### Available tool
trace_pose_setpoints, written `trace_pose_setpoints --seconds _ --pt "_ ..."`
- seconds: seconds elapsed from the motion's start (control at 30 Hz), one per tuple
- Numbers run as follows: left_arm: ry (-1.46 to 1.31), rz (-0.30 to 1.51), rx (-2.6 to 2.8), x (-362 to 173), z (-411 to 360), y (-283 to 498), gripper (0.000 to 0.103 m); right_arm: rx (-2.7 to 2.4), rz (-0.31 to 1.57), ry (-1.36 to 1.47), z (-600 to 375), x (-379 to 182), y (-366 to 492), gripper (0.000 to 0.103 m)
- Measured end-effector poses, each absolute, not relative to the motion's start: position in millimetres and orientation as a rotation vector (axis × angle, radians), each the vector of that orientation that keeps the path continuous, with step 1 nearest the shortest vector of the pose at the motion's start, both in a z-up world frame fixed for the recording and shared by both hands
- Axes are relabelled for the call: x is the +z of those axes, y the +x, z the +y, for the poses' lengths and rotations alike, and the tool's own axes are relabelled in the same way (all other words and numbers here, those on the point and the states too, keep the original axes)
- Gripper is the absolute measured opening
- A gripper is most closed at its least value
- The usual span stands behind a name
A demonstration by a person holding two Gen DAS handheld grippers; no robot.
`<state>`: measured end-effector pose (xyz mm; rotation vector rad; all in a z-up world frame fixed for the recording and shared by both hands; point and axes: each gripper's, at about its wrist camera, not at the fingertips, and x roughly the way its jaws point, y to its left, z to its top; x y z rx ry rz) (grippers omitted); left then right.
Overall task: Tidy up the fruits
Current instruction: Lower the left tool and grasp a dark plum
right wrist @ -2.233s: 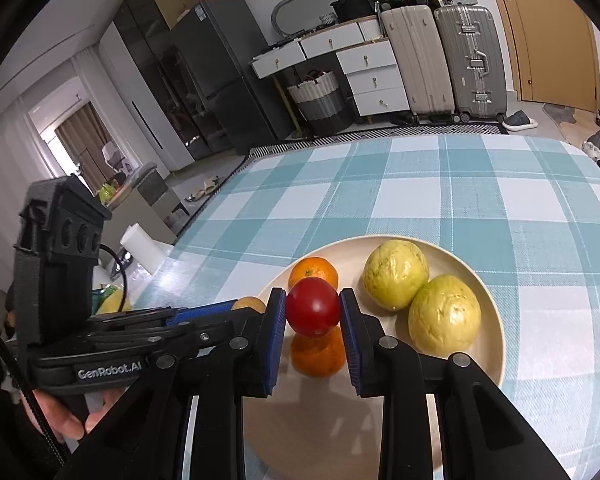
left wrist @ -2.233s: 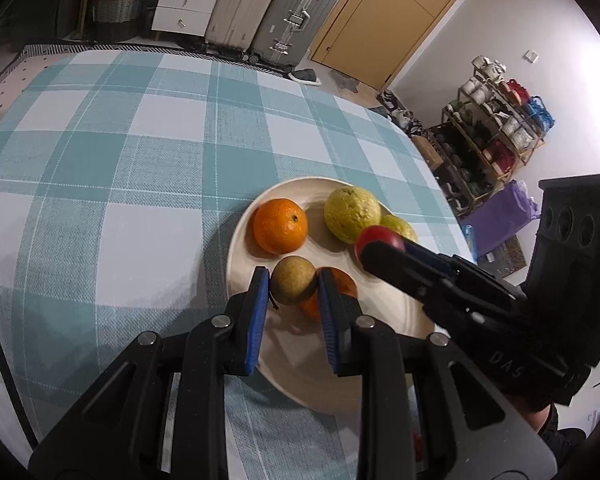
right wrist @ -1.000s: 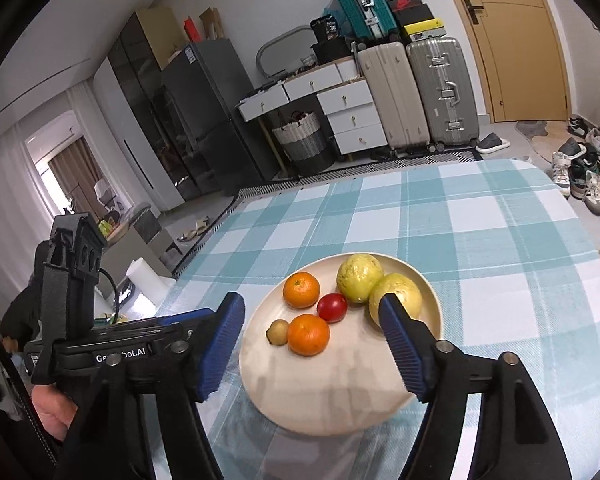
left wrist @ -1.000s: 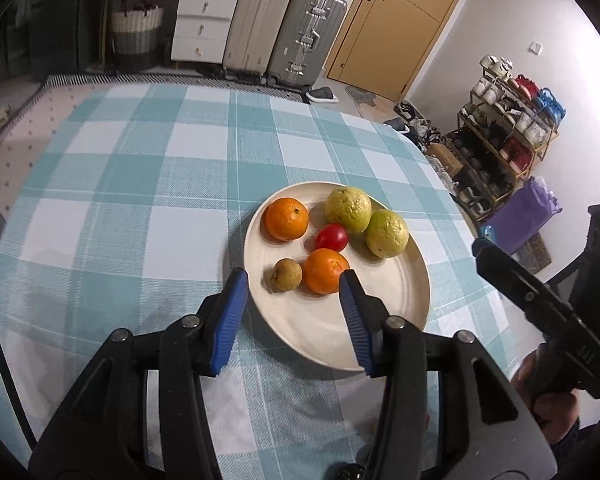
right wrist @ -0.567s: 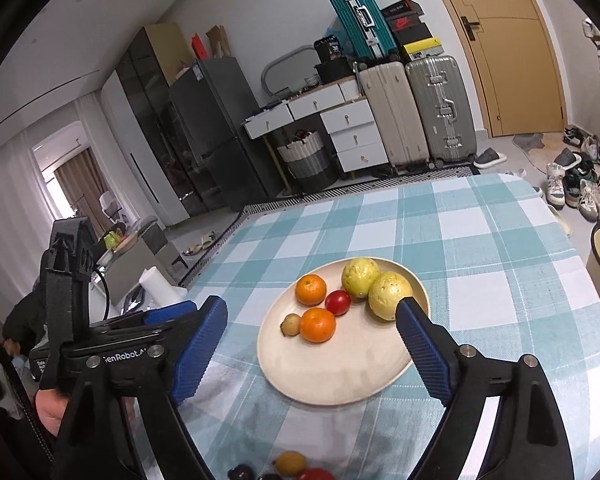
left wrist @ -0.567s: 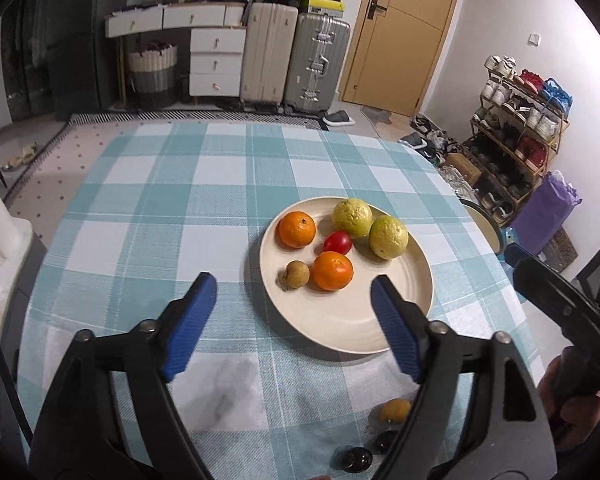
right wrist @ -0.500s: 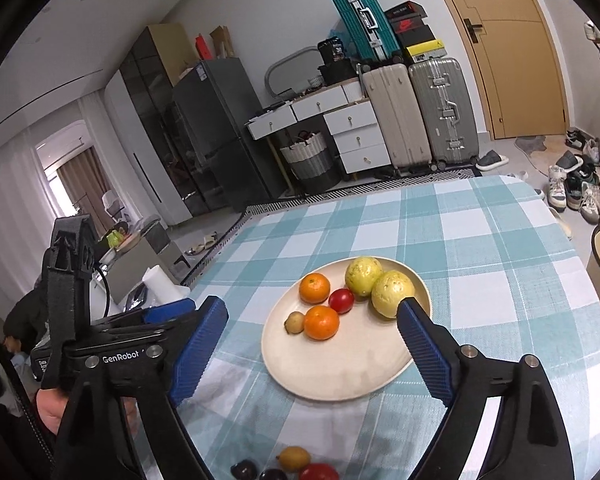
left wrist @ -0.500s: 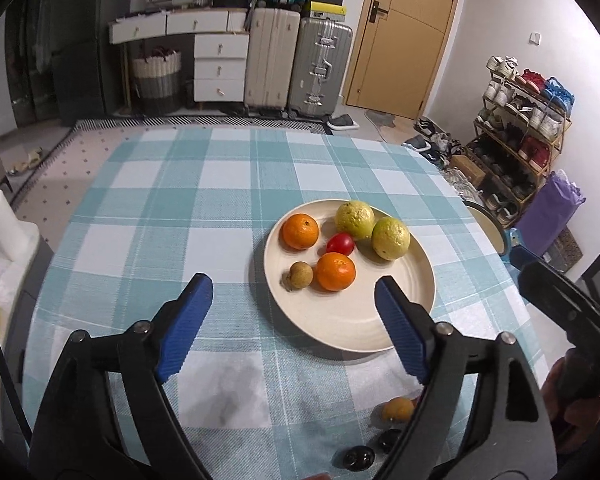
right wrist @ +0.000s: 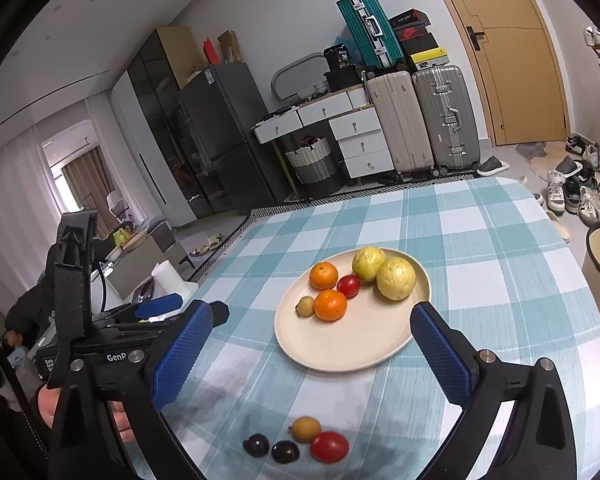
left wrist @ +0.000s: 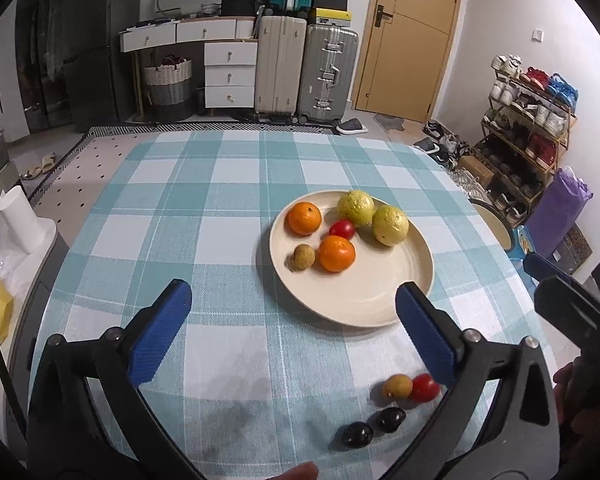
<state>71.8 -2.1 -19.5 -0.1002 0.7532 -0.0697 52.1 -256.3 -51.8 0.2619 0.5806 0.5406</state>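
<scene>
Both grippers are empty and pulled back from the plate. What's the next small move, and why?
Probably lower the right gripper onto the red tomato nearest it. Four small fruits remain on the tablecloth: that tomato, a yellow-brown fruit and two dark plums, while the plate has bare room at its near side.

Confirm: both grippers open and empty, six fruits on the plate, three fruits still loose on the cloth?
Not quite. Four fruits lie loose on the cloth: a small tan fruit, a red tomato and two dark plums, clearest in the right wrist view. Six on the plate and both grippers, left and right, open and empty is correct.
</scene>
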Motion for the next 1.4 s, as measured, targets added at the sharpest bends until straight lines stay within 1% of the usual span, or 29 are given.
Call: trace_pose_setpoints --seconds 0.3,0.77,1.13,1.23,1.3,1.33,1.4 --pt "-0.099 0.79 -0.084 -34.4 -6.0 52.8 0.102 0.539 0.583 0.258 -258.2 -56.2 36.2 0.102" --pt "-0.116 0.928 -0.177 -91.8 -13.2 25.1 0.102 0.52 0.674 0.258 -258.9 -92.4 6.8 0.103" --pt "-0.067 0.99 -0.255 -118.0 -24.7 16.6 0.101 0.512 0.716 0.26 -257.7 -107.2 -3.2 0.103" --pt "-0.058 0.996 -0.269 -121.7 -27.6 16.6 0.095 0.513 0.719 0.257 -257.2 -108.0 -3.7 0.103" --pt "-0.052 0.998 -0.277 -122.9 -28.6 16.4 0.085 0.513 0.719 0.259 -257.2 -108.1 -3.6 0.103" --pt "-0.045 0.999 -0.282 -124.0 -29.7 17.0 0.083 0.513 0.72 0.259 -257.1 -108.6 -3.6 0.103" --pt "-0.04 0.999 -0.292 -125.0 -30.9 16.6 0.073 0.512 0.723 0.26 -257.3 -109.6 -3.4 0.103"
